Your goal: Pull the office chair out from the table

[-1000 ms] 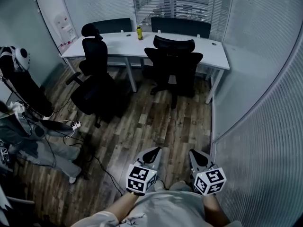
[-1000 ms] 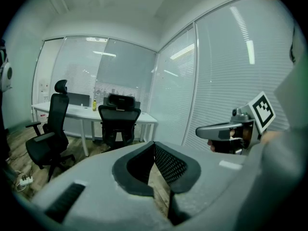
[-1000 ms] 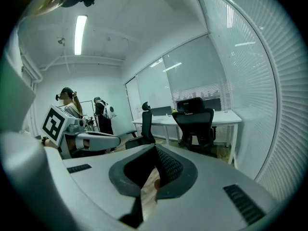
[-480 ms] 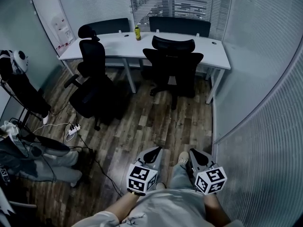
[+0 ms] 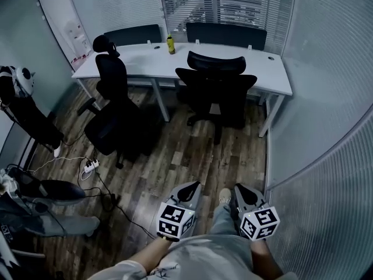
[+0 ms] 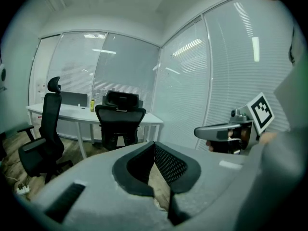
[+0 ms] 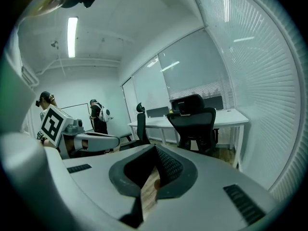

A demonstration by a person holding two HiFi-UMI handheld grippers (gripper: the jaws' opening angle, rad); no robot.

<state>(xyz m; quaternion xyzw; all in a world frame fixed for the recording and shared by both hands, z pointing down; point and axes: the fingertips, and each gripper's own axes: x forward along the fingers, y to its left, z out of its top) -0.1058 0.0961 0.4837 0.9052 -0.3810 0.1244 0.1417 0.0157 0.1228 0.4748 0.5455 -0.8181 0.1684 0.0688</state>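
step: approach chair (image 5: 216, 91) tucked at tabletop (image 5: 140, 56) | left tool (image 5: 189, 191), right tool (image 5: 242, 193): both closed, empty, well apart from chair | how: open on arrival, clamp its back edge, pull straight away

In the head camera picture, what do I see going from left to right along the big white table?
Black chair out on the floor → yellow bottle on the tabletop → black chair pushed in at the table → the table's right leg.
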